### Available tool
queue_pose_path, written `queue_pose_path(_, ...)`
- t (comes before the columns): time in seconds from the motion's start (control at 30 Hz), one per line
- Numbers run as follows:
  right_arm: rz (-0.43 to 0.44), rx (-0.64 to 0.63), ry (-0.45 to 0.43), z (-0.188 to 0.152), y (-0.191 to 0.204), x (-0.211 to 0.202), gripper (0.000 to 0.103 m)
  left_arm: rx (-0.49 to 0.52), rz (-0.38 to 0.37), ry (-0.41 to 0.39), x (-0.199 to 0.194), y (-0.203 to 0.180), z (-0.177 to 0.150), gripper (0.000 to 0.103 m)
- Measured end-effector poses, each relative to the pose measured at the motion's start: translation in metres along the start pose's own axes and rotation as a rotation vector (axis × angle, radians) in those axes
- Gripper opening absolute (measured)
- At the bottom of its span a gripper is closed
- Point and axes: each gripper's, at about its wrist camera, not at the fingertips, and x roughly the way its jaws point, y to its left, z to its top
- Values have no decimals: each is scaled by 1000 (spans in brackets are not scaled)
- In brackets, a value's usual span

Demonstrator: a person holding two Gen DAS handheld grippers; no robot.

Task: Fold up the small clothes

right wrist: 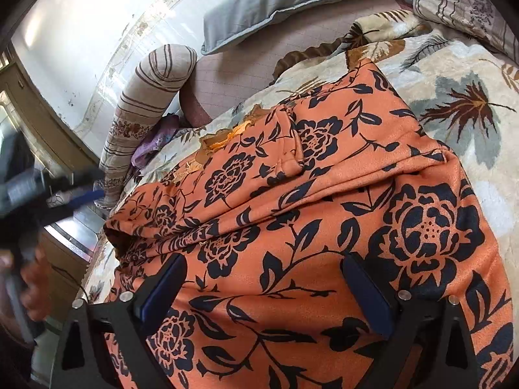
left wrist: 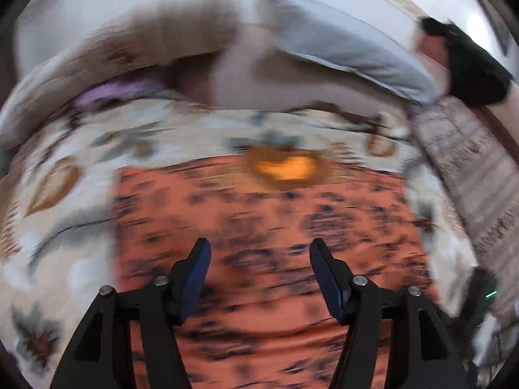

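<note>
In the left wrist view, all blurry, the left gripper (left wrist: 259, 253) hung with its fingers spread wide over the orange flowered garment (left wrist: 266, 220), which lay on a leafy blanket (left wrist: 65, 175). In the right wrist view, the right gripper (right wrist: 264, 275) also had fingers spread, holding nothing, above the same garment (right wrist: 324, 194), near a grey pillow (right wrist: 275, 6).

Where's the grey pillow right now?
In the right wrist view the grey pillow lies top centre on the bed by the wall, beyond the orange floral garment, right of the striped bolster.
</note>
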Motion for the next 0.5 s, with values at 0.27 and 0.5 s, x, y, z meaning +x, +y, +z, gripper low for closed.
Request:
queue_pose_path(0.27,24,57,29,73,15,-6,98,-226,164,-17,-3,131,-57,71)
queue_pose_path(0.5,-86,210,219,99,-5,67,79,-261,79,-38,12,146,-84,71)
